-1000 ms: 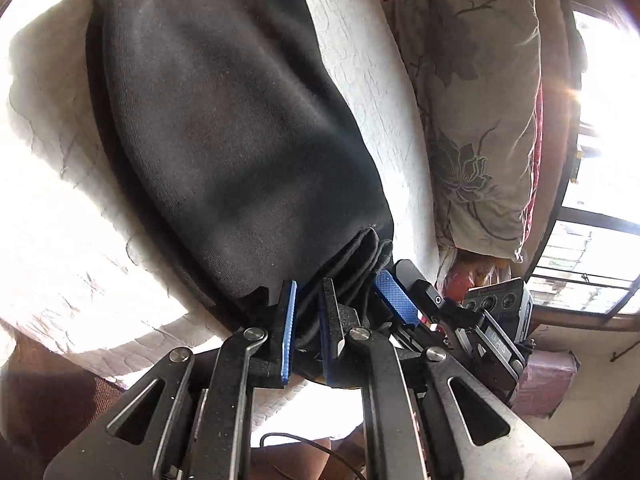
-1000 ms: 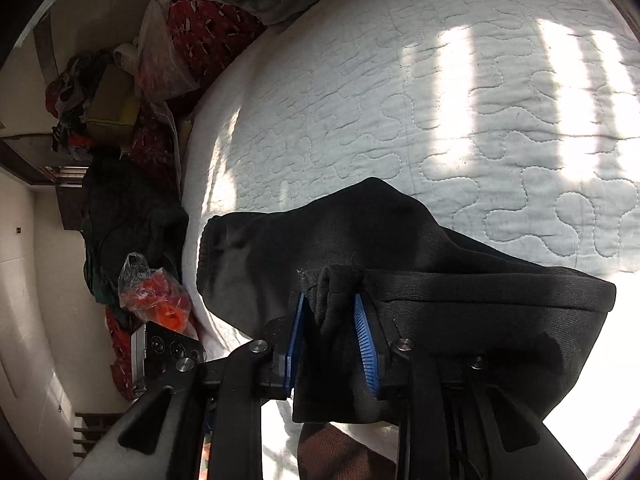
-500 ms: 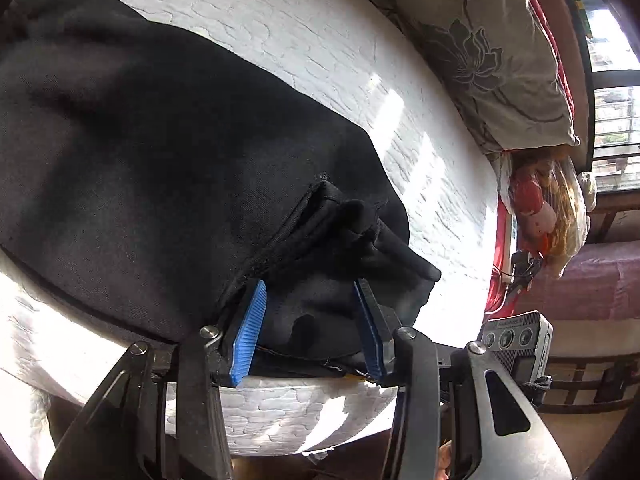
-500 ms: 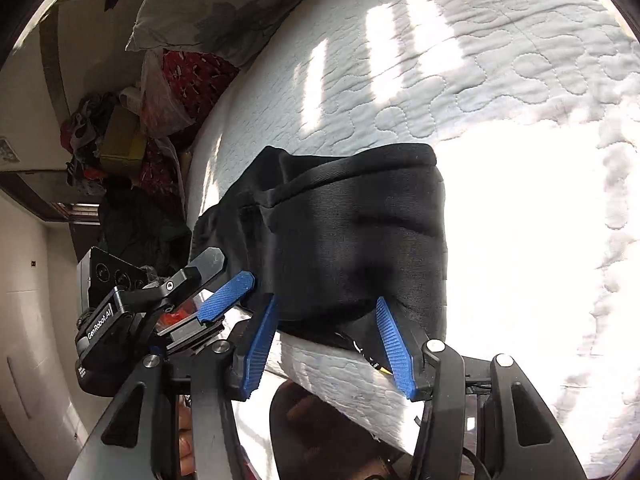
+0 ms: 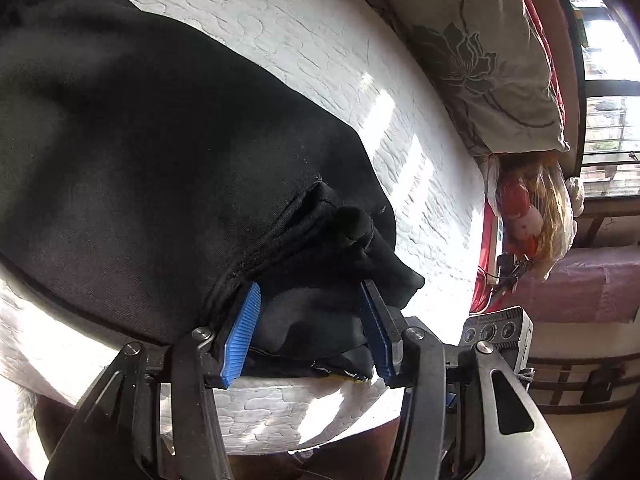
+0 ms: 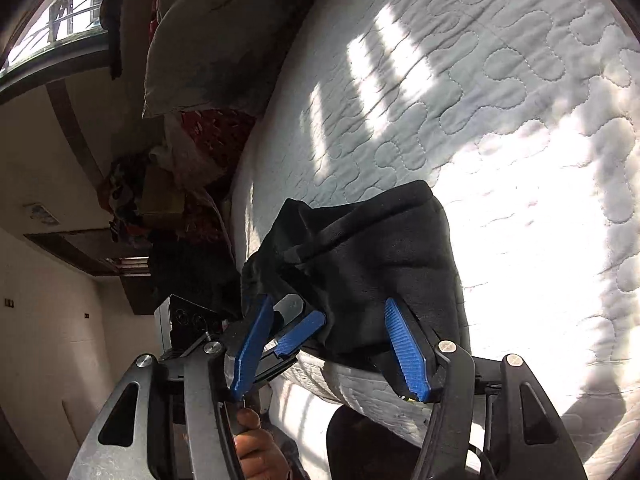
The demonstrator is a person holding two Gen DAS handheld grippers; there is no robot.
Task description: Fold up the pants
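Now, one pair of black pants (image 5: 168, 152) folded in a bundle at the near edge of the bed (image 6: 500, 92). Two hand-held grippers: left hand-held gripper (image 5: 310, 332) spread apart, cloth bunched between but not pinched; right hand-held gripper (image 6: 332, 344) spread apart too. Best to back away slow and straight, not snagging cloth. One flowered pillow (image 5: 480, 52) at the far edge.

The black pants (image 5: 152, 160) run past the left wrist view's left edge.
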